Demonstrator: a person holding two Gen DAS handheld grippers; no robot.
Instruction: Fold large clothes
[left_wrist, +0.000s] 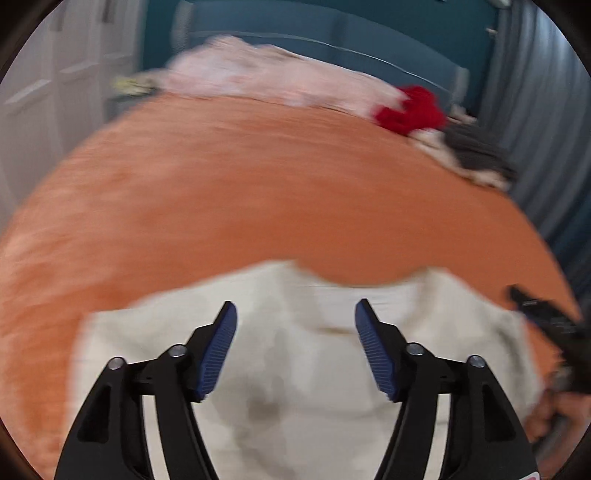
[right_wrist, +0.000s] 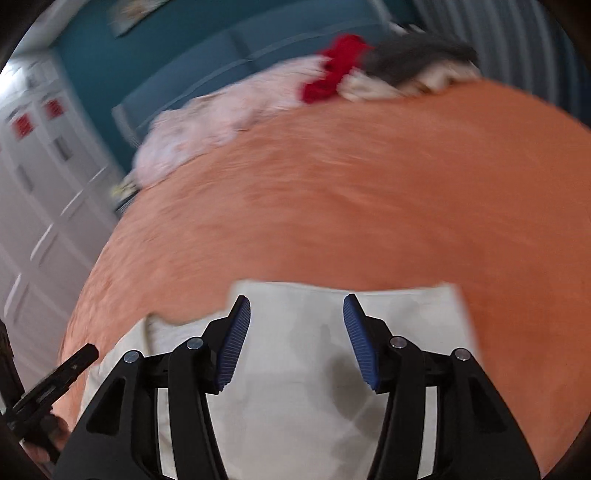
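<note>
A cream-white garment (left_wrist: 295, 369) lies spread on the orange bedspread (left_wrist: 258, 192) at the near edge of the bed. My left gripper (left_wrist: 295, 310) is open and empty just above the garment, blue pads wide apart. My right gripper (right_wrist: 296, 306) is open and empty above the same garment (right_wrist: 295, 387), which looks flat with a straight far edge in the right wrist view. The right gripper's black body (left_wrist: 546, 321) shows at the right edge of the left wrist view; the left gripper's body (right_wrist: 55, 384) shows at the lower left of the right wrist view. Both views are motion-blurred.
At the head of the bed lie a pale pink cloth (left_wrist: 273, 74), a red garment (left_wrist: 410, 109) and a grey and white heap (left_wrist: 476, 155). A teal headboard (left_wrist: 332, 33) stands behind. White cupboard doors (right_wrist: 40, 177) are to the left, grey curtains (left_wrist: 546, 147) to the right.
</note>
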